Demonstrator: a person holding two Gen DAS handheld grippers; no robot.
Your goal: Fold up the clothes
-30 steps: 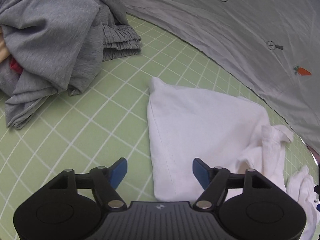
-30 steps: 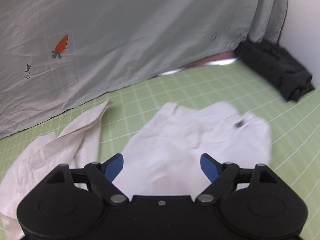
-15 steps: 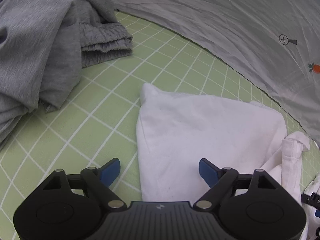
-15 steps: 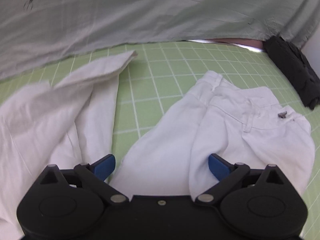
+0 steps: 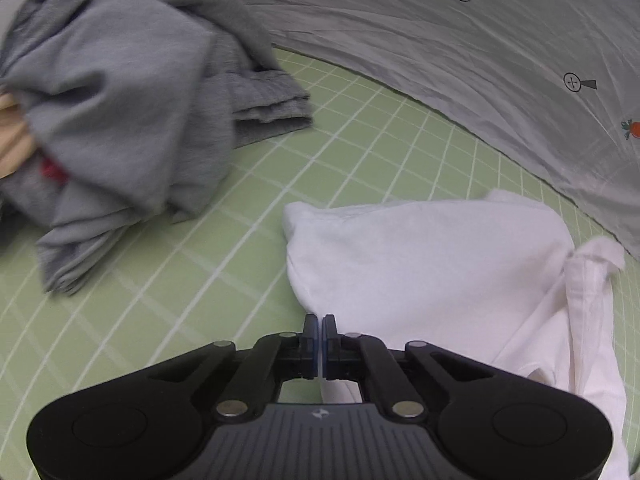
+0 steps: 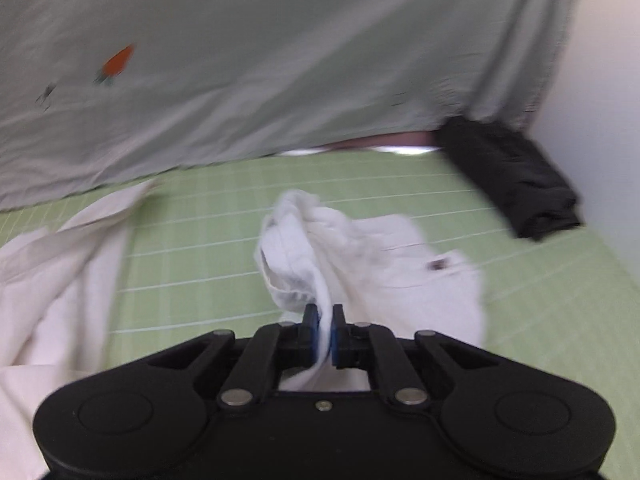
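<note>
On the green gridded mat (image 5: 360,148), backed by a grey sheet (image 5: 460,60) printed with small marks and a carrot, lies the work in hand: white trousers (image 6: 400,256), spread across the middle of the mat with one leg reaching toward the left wrist view (image 5: 420,264). Largest nearby is a rumpled heap of grey garments (image 5: 120,100) at the far left, unfolded and well apart from the trousers; a dark bundle (image 6: 512,184), apparently already folded, sits at the far right by the wall. Judged from this layout, the fold of the white trousers is only beginning, and the grey heap is left to do. Fabric appears soft and creased; the waistband end shows a small dark fastening (image 6: 436,265) and is bunched and lifted. Left gripper (image 5: 320,322): jaws closed on the leg's near edge, where cloth shows between the pads. Right gripper (image 6: 325,312): jaws clamped on a raised ridge of cloth near the waistband; motion blur softens this view
</note>
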